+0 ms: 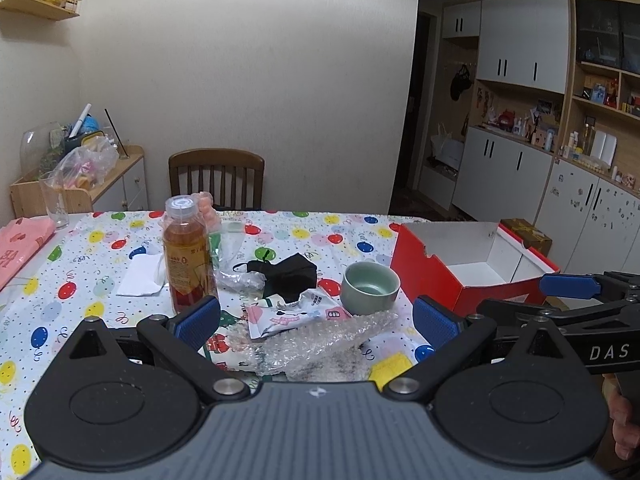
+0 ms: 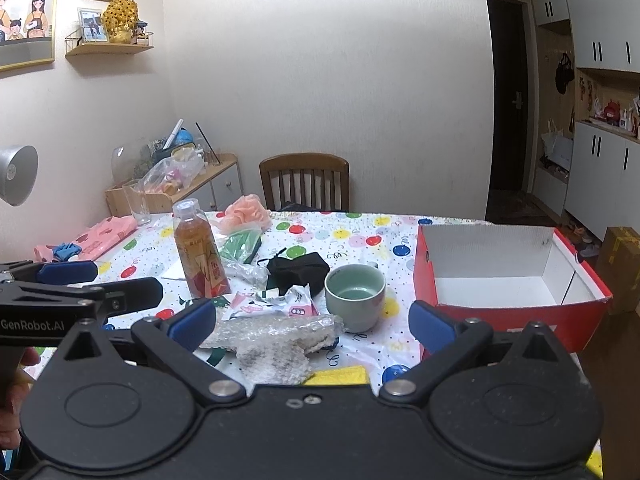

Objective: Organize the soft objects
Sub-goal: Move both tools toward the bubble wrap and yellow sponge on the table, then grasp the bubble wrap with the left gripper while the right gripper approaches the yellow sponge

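Right wrist view: right gripper point(image 2: 312, 326) wide open, empty, hovering over the near table edge; left gripper point(image 1: 316, 320) likewise wide open and empty.
Bubble wrap point(image 2: 276, 340): nearest, between the fingers; probably light, crushable, slippery; pinch a raised fold.
Pouch point(image 2: 298, 270): black, soft, mid-table; take by its bulk.
Wrapper point(image 2: 276, 304): thin, crinkly, overlapping the wrap's far edge.
Box point(image 2: 508, 320): red, open, empty, right.
Obstacles: cup point(image 2: 355, 294), fragile, just right of the wrapper; bottle point(image 2: 200, 252), upright, tippable, left.
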{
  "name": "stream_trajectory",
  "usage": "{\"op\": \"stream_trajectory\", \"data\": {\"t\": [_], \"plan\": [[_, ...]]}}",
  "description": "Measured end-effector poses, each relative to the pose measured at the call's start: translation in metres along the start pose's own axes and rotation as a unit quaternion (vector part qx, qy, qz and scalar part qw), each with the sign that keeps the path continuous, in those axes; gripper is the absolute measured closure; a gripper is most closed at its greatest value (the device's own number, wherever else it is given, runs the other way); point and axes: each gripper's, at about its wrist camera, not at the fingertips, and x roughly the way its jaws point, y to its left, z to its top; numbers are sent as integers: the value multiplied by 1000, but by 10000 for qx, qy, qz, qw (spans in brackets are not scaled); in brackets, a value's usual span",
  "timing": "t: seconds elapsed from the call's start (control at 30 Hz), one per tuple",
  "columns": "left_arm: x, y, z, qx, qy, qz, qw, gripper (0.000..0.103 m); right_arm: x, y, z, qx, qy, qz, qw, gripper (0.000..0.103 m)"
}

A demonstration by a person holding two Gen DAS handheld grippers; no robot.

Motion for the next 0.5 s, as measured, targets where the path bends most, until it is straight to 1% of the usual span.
{"op": "stream_trajectory", "data": {"t": [0.23,0.4,0.5], "plan": [[29,-1,-3,25,253,-40,9997,0,23,-10,-5,-21,392,107,9992,0],[54,4,-6,-61,476,59,9988,0,40,-21,-11,11,709,189,9973,1],[72,9,-2,-125,552,156,9983,0,52,-24,-15,-97,887,269,9956,1]]}}
